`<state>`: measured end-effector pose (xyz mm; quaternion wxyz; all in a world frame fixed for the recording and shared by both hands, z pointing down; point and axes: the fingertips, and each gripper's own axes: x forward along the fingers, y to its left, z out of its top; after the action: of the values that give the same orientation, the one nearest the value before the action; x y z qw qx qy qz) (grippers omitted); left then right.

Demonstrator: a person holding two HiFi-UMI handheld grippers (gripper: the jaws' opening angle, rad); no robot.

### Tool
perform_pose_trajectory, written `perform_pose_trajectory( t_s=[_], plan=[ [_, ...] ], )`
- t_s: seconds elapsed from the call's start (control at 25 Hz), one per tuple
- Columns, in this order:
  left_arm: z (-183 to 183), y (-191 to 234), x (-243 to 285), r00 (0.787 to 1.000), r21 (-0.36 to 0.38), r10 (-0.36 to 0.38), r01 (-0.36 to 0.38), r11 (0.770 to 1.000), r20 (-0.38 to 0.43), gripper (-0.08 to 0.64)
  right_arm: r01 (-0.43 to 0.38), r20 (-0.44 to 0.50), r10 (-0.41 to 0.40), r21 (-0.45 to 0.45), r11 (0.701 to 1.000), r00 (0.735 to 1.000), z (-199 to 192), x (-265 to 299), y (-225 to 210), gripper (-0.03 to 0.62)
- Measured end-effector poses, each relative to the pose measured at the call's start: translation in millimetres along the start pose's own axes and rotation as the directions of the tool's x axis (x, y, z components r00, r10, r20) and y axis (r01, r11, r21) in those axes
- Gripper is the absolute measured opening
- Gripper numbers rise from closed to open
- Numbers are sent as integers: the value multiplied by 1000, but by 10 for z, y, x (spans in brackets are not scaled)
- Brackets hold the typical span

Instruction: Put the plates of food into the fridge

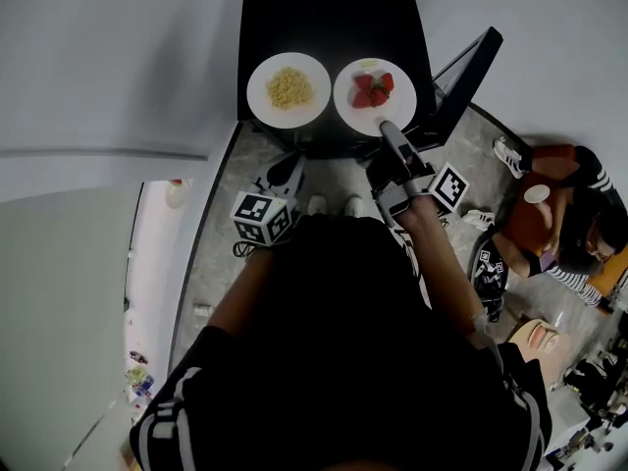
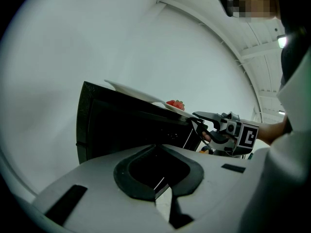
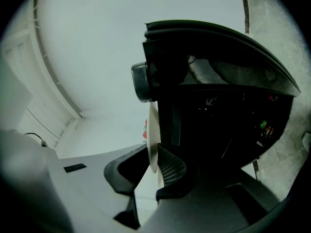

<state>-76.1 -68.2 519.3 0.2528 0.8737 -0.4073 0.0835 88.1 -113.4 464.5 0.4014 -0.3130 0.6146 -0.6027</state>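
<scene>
Two white plates rest on top of a small black fridge (image 1: 329,23). The left plate (image 1: 263,98) carries yellow food. The right plate (image 1: 345,101) carries strawberries (image 1: 373,88). My right gripper (image 1: 389,129) is at that plate's near rim. In the right gripper view the rim (image 3: 153,140) stands edge-on between the jaws of the right gripper (image 3: 154,166), whose pads press on it. My left gripper (image 1: 285,170) hangs lower, in front of the fridge, shut and empty. The left gripper (image 2: 163,187) looks at the fridge (image 2: 126,125), the strawberries (image 2: 176,104) and the right gripper (image 2: 199,118).
The fridge door (image 1: 461,81) stands open to the right. A person (image 1: 559,214) sits on the grey stone floor (image 1: 221,224) at the right, with white shoes (image 1: 508,155) nearby. A white wall runs behind and to the left of the fridge.
</scene>
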Motion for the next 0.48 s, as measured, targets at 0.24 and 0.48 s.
perform_pose_trajectory(
  t_s=[0.24,0.48],
  plan=[
    [8,15,8,1000,1,-2,2,1000,-2,23,8,2,-8,-5,1000,1000,7,-13,-17,61],
    [-25,-13,2,1000,-2,-14,15,1000,7,23,4,-6,-4,3,1000,1000,-71,-100,-24,55]
  ],
)
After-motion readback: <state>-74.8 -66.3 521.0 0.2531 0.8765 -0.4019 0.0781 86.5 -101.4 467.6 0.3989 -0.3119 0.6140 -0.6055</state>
